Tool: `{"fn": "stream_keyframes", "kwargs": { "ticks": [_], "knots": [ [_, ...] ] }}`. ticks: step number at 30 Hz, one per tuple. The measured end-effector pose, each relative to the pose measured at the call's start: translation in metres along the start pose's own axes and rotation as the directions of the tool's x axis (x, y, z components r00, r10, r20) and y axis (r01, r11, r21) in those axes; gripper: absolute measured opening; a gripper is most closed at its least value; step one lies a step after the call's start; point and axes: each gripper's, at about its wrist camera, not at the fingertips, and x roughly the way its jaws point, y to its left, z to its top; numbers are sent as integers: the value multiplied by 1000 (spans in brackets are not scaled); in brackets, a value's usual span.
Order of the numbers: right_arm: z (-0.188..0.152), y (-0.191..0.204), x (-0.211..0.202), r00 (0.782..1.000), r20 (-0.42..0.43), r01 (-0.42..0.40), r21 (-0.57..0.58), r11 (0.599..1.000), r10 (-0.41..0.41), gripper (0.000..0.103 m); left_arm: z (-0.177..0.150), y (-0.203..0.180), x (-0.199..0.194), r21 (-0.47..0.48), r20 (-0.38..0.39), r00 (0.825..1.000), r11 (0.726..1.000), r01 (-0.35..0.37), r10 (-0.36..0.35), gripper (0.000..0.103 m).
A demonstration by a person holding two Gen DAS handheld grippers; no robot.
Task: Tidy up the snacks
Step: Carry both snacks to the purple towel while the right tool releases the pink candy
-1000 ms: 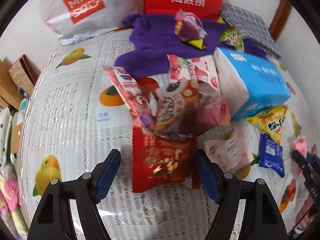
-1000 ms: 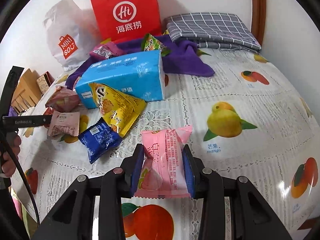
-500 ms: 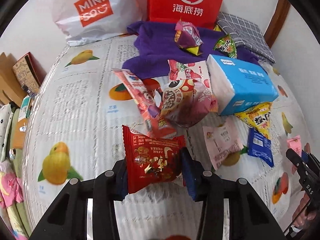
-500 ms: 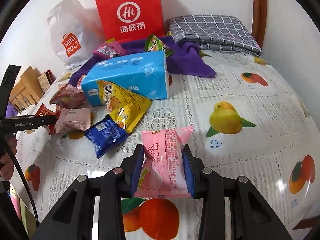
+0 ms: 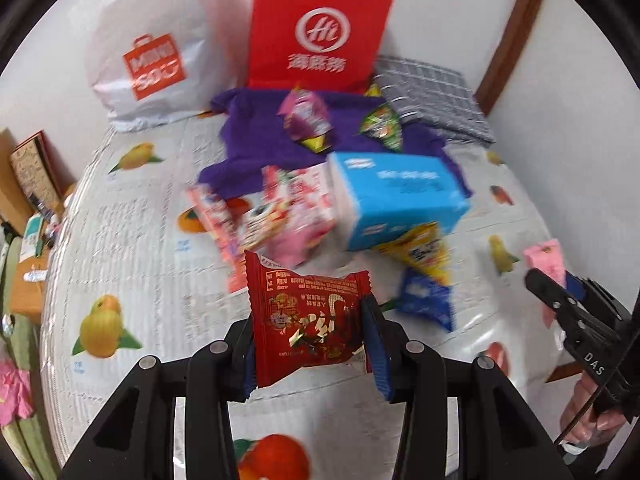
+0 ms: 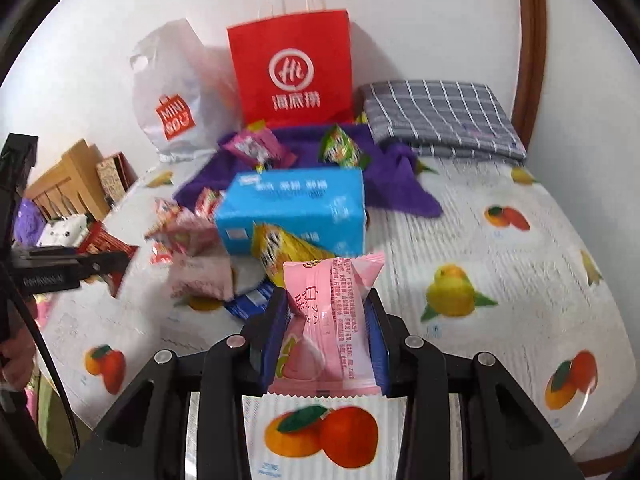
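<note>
White walls behind, table w/ fruit-print lace cloth [image 6: 500, 240] filling most of both views.

Bags: 2 at top centre, against the wall. 1 red paper bag [image 6: 292, 68] w/ white logo, 1 white plastic bag [image 6: 176, 92] just left of it. 1 folded grey check cloth [image 6: 440, 120] upper right, 1 purple cloth [image 6: 404, 188] spread below the bags.

Snacks on purple cloth: 2, i.e. 1 magenta packet [image 6: 258, 148], 1 green packet [image 6: 340, 148]. 1 blue tissue pack [image 6: 292, 212] at centre, touching the purple cloth. Loose packets around it: 1 yellow [image 5: 424, 252] tucked against its lower edge, 1 dark blue [image 5: 424, 300] below that, plus a blurred pink/red-white cluster left of the pack, count unclear.

Left gripper [image 5: 312, 344], lower centre of left view: clamped on 1 red snack packet [image 5: 304, 320], pads pressing both sides, packet upright and clear of the cloth.

Right gripper [image 6: 324, 344], lower centre of right view: squeezed tight on 1 pink snack packet [image 6: 328, 320], packet standing upright between pads, above an orange print.

Each gripper also shows at the edge of the other's view. 2 grippers, 2 packets held, 1 each.
</note>
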Motion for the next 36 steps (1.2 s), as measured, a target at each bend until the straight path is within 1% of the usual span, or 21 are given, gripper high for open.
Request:
{"fn": "stream_keyframes", "kwargs": {
  "ticks": [4, 7, 10, 14, 18, 24, 32, 36],
  "knots": [
    [19, 1, -9, 1000, 15, -21, 0, 1000, 21, 38, 14, -23, -5, 29, 19, 999, 999, 31, -31, 42],
    [33, 1, -12, 1000, 23, -18, -8, 1000, 18, 38, 27, -35, -7, 41, 28, 998, 998, 49, -51, 42],
    [45, -1, -13, 999, 29, -23, -7, 1000, 23, 38, 40, -43, -7, 45, 35, 998, 998, 53, -54, 42],
    [62, -5, -9, 998, 34, -51, 4, 999, 51, 38, 57, -48, -4, 35, 39, 997, 997, 69, -71, 42],
    [79, -8, 0, 996, 42, -74, 0, 997, 74, 38, 75, -46, 4, 24, 42, 996, 997, 72, -73, 42],
    [107, -13, 20, 995, 54, -80, -9, 997, 81, 38, 104, -36, 14, -4, 44, 995, 996, 88, -88, 42],
    [148, -24, 45, 992, 72, -107, 0, 994, 107, 38, 142, -30, 22, -5, 76, 996, 999, 53, -53, 42],
    [159, -30, 62, 992, 61, -107, 6, 994, 106, 38, 154, -20, 33, -21, 77, 996, 999, 50, -48, 42]
  ]
}}
